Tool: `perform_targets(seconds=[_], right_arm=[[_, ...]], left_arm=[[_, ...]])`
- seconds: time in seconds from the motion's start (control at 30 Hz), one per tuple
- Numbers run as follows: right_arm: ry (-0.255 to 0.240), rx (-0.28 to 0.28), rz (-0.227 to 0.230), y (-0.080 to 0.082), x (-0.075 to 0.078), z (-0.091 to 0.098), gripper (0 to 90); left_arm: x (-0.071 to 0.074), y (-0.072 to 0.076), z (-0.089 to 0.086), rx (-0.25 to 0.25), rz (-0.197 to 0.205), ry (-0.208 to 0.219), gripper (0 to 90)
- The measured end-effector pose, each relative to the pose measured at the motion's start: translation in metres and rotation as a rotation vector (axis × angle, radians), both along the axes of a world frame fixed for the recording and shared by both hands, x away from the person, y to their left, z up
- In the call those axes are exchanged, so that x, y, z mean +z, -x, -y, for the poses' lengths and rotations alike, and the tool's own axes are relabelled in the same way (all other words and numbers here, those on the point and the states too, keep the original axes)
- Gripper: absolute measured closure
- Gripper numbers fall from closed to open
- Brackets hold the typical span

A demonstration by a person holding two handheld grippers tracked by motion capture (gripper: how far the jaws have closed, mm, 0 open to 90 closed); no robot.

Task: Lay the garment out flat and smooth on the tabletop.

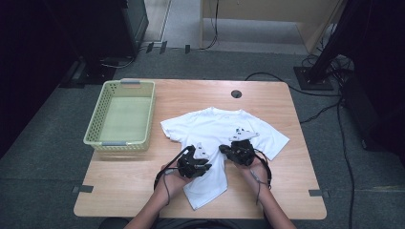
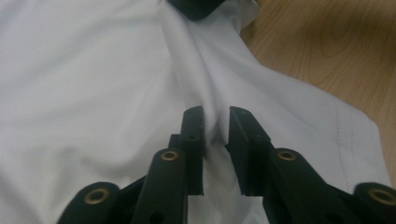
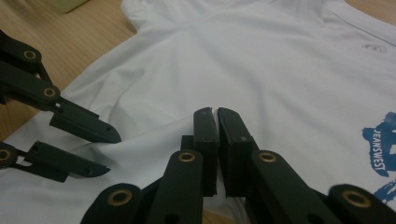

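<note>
A white T-shirt (image 1: 215, 129) lies spread on the wooden table (image 1: 286, 191), collar toward the far side. Both grippers sit low on its front. In the left gripper view my left gripper (image 2: 216, 114) has its jaws close together, with a raised ridge of the T-shirt (image 2: 84, 70) pinched between them. That ridge runs up to the right gripper (image 2: 196, 7). My right gripper (image 3: 215, 112) is shut, with a thin sliver of the T-shirt (image 3: 261, 60) caught between the pads. The left gripper (image 3: 112, 154) is just to its left. In the high view the left gripper (image 1: 206, 167) and the right gripper (image 1: 224, 149) nearly meet.
A pale green plastic basket (image 1: 93, 126), nothing in it, stands on the table's left side. A round cable hole (image 1: 236, 93) is near the far edge. Blue lettering (image 3: 378, 144) marks the shirt. Bare wood lies right of the shirt and along the near edge.
</note>
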State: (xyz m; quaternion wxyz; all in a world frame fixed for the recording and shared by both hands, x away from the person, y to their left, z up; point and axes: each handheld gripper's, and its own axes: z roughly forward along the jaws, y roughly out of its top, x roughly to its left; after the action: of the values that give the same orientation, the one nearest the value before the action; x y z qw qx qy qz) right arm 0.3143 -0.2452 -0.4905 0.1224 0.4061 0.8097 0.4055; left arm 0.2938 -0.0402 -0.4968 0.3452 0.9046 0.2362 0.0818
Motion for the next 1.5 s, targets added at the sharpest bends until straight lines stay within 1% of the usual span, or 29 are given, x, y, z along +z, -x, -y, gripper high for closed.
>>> perform_targets(seconds=[0.03,0.1,0.23,0.37,0.5,0.53,0.6,0.67,0.7,0.73,0.8,0.83,0.9,1.07,1.1,1.2,1.33,1.37,1.5], right_arm=[[0.0,0.002,0.003,0.0,0.0,0.0,87.7],[-0.002,0.0,0.005,0.0,0.001,0.001,87.7],[-0.008,-0.007,0.009,0.0,0.003,0.004,87.6],[-0.02,-0.009,0.013,0.0,0.005,0.006,87.4],[-0.026,0.0,0.022,0.001,0.008,0.005,87.0],[-0.027,0.003,0.026,0.001,0.008,0.005,86.6],[-0.024,0.0,0.028,0.001,0.008,0.003,85.2],[-0.019,-0.003,0.032,0.0,0.006,0.003,82.6],[-0.02,-0.004,0.035,0.001,0.006,0.003,81.1],[-0.022,-0.006,0.041,0.001,0.006,0.004,79.6],[-0.034,-0.012,0.038,0.002,0.008,0.006,78.8],[-0.036,-0.014,0.044,0.004,0.008,0.008,78.8],[-0.039,-0.014,0.045,0.007,0.009,0.009,78.2],[-0.025,-0.011,0.03,0.012,0.002,0.011,75.6],[-0.023,-0.012,0.026,0.012,0.001,0.011,74.5],[-0.018,-0.016,0.024,0.01,-0.002,0.012,71.6],[-0.008,-0.007,0.036,0.009,-0.004,0.01,68.1],[0.001,-0.004,0.042,0.009,-0.005,0.008,67.7],[0.017,-0.002,0.048,0.007,-0.009,0.002,67.0]], left_arm=[[0.0,0.0,0.0,0.003,0.008,-0.002,82.8],[0.002,0.001,0.0,0.004,0.02,0.01,89.2],[0.008,-0.001,-0.007,0.019,0.02,0.036,90.0],[0.018,-0.005,-0.018,0.036,0.007,0.104,90.0],[0.023,-0.013,-0.03,0.054,0.003,0.143,90.0],[0.023,-0.016,-0.033,0.063,-0.006,0.157,90.0],[0.02,-0.023,-0.036,0.075,-0.023,0.171,90.0],[0.015,-0.029,-0.039,0.086,-0.036,0.17,89.9],[0.013,-0.034,-0.041,0.096,-0.057,0.19,89.8],[0.011,-0.036,-0.042,0.103,-0.067,0.197,89.8],[0.007,-0.041,-0.045,0.12,-0.074,0.194,89.7],[0.005,-0.043,-0.046,0.131,-0.078,0.195,89.6],[0.002,-0.047,-0.049,0.141,-0.084,0.192,89.4],[-0.004,-0.053,-0.053,0.162,-0.092,0.193,88.5],[-0.005,-0.054,-0.054,0.168,-0.1,0.193,88.3],[-0.009,-0.056,-0.055,0.173,-0.109,0.189,88.0],[-0.015,-0.059,-0.056,0.187,-0.123,0.175,86.7],[-0.016,-0.06,-0.056,0.186,-0.127,0.172,86.4],[-0.017,-0.059,-0.055,0.185,-0.127,0.172,85.7]])
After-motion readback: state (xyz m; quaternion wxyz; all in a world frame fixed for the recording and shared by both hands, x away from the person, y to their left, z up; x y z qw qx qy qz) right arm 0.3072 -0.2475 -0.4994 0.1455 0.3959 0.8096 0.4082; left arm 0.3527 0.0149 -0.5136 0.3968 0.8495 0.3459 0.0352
